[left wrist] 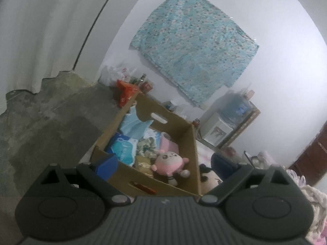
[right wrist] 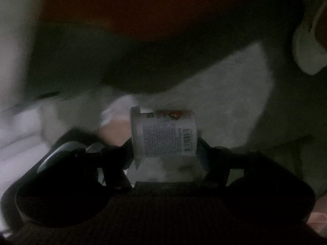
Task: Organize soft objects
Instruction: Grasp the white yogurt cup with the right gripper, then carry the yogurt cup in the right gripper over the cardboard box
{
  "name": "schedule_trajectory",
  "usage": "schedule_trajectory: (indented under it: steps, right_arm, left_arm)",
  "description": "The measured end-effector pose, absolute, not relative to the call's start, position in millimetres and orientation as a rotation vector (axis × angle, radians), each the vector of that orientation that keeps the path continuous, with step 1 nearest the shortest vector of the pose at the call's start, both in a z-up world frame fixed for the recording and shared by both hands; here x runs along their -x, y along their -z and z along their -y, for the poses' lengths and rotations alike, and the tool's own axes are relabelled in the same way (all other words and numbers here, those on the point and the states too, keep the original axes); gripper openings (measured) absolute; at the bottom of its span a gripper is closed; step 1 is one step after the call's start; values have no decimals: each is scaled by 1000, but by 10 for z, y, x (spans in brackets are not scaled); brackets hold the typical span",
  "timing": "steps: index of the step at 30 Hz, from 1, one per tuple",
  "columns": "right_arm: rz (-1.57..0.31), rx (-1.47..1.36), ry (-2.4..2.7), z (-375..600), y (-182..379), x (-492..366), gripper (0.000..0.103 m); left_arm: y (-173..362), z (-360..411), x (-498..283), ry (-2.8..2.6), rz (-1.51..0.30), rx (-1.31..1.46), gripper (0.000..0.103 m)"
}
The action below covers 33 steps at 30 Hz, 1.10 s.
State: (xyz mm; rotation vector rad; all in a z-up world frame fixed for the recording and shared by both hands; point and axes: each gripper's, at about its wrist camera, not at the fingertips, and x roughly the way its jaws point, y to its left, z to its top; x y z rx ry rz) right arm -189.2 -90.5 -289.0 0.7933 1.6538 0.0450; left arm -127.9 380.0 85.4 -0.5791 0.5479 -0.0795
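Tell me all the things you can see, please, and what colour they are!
cardboard box: one, brown, on the floor, open on top
plush toy: one, pink and white, in the box's near corner
soft packs: a few, blue and white, in the box's left side
dark-haired doll: one, black and cream, just outside the box on the right
patterned cloth: one, turquoise, hanging on the white wall
water dispenser: one, white with a blue bottle, by the wall
orange bag: one, behind the box
small cup: one, white with a printed label, lying sideways
left gripper: one, blue pads, open and empty
right gripper: one, dark, clamped on the cup
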Motion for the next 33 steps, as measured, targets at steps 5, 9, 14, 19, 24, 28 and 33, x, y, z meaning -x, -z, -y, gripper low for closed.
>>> schedule_trajectory:
  steps: [5,9,14,19,24,28,33]
  right_arm:
    - [-1470,-799,-255,1153,1638,2051,60]
    - [-1285,-898,-357,1417,822,2173,60]
    - [-1084,-1022,-483,1624,58,2158,60]
    - [-975,-1084,-594,1663,-336,2004,60]
    - [-962,-1142,-712,1527,-466,1709,60]
    - [-986,-1166,-815,1342,-583,1444,60]
    - [-1045,-1197,-925,1081,-622,1047,60]
  left_arm:
    - [-923,-3558,1304,149,-567,540,98]
    - [-956,-3210,1301,257,-597,461,98]
    - [-942,-2769,1381,480,-643,370,98]
    - [-913,-2415,1559,675,-659,301,101]
    - [-919,-2156,1648,716,-655,215,102]
    - [-958,-1942,1644,685,-612,81,103]
    - [-914,-1698,1493,584,-554,-76,102]
